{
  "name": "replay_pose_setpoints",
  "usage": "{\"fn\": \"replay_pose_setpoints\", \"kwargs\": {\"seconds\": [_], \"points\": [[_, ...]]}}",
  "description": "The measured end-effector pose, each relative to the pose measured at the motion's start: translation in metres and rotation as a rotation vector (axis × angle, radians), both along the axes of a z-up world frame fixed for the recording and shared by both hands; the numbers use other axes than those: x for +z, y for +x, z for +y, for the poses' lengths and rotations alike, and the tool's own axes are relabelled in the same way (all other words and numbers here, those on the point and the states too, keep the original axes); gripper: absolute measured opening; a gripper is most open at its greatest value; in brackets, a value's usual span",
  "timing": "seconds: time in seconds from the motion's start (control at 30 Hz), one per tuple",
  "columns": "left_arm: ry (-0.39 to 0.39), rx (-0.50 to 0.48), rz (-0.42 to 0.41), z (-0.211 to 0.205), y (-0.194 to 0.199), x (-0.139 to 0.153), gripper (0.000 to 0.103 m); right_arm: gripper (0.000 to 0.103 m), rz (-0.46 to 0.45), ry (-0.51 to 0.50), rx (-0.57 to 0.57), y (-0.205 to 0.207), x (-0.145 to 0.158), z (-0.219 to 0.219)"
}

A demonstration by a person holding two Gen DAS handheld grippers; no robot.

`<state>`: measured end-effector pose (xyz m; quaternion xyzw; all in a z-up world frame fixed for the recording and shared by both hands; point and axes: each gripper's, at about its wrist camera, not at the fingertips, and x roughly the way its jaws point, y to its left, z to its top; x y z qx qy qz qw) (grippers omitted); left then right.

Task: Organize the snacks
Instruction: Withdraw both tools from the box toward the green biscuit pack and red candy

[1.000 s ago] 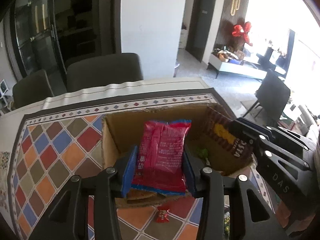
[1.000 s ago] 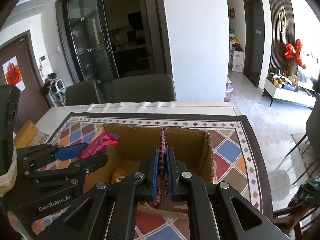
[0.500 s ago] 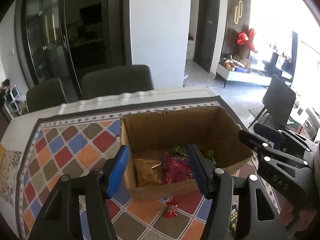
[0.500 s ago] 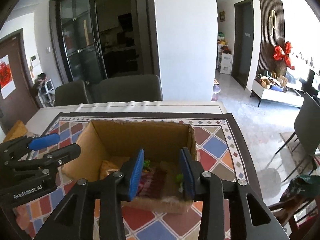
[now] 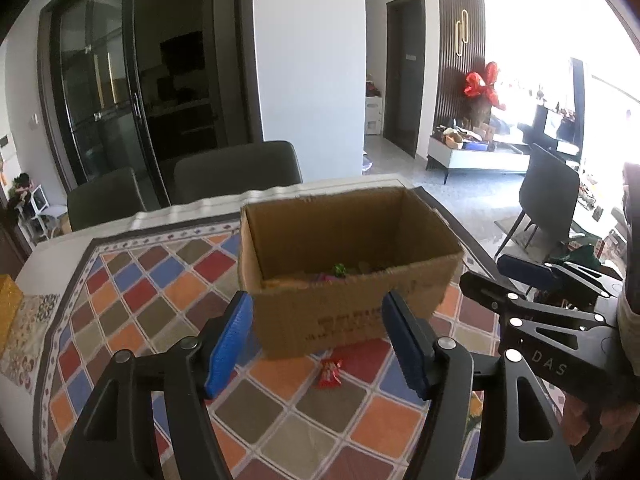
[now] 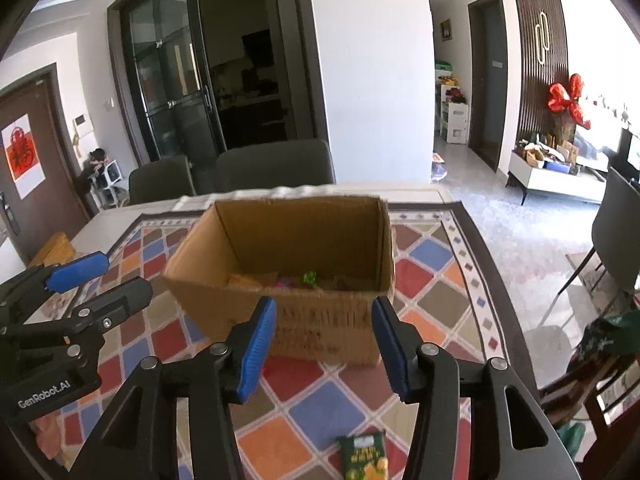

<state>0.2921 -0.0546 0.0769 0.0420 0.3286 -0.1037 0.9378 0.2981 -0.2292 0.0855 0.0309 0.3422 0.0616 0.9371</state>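
An open cardboard box point(image 5: 348, 304) point(image 6: 320, 328) stands on the patterned tablecloth with several snack packets in its bottom. My left gripper point(image 5: 316, 344) is open and empty, in front of the box's near wall. My right gripper point(image 6: 324, 346) is open and empty, also in front of the box. A small red snack packet point(image 5: 330, 374) lies on the cloth just before the box. A green snack packet point(image 6: 364, 456) lies on the cloth below the right gripper. Each gripper shows in the other's view: the right one point(image 5: 516, 286), the left one point(image 6: 90, 276).
The colourful diamond-pattern tablecloth point(image 5: 160, 292) covers the table. Two dark chairs point(image 5: 236, 172) stand at the far side. A yellow object point(image 5: 8, 304) sits at the table's left edge. Another chair point(image 5: 548, 196) stands off to the right on the floor.
Both grippers opened and dropped their packets into the box, then pulled back and lower, so the box now sits farther ahead.
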Motion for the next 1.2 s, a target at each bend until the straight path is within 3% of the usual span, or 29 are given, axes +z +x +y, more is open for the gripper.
{"fn": "replay_pose_setpoints", "kwargs": {"seconds": [0.23,0.6,0.9,1.2], "points": [[-0.002,-0.003,0.036,-0.007,-0.022,-0.024,0.068,0.059,0.041,-0.008,0.006,-0.028,-0.021,-0.005],[-0.002,-0.012,0.167,-0.019,-0.038,-0.084,0.068,0.059,0.148,-0.046,-0.001,-0.054,-0.065,-0.013],[0.0,-0.028,0.26,-0.029,-0.042,-0.121,0.068,0.059,0.265,-0.042,0.0,-0.059,-0.103,-0.021],[0.055,-0.05,0.319,-0.04,-0.037,-0.148,0.067,0.059,0.35,-0.075,0.018,-0.053,-0.136,-0.021]]}}
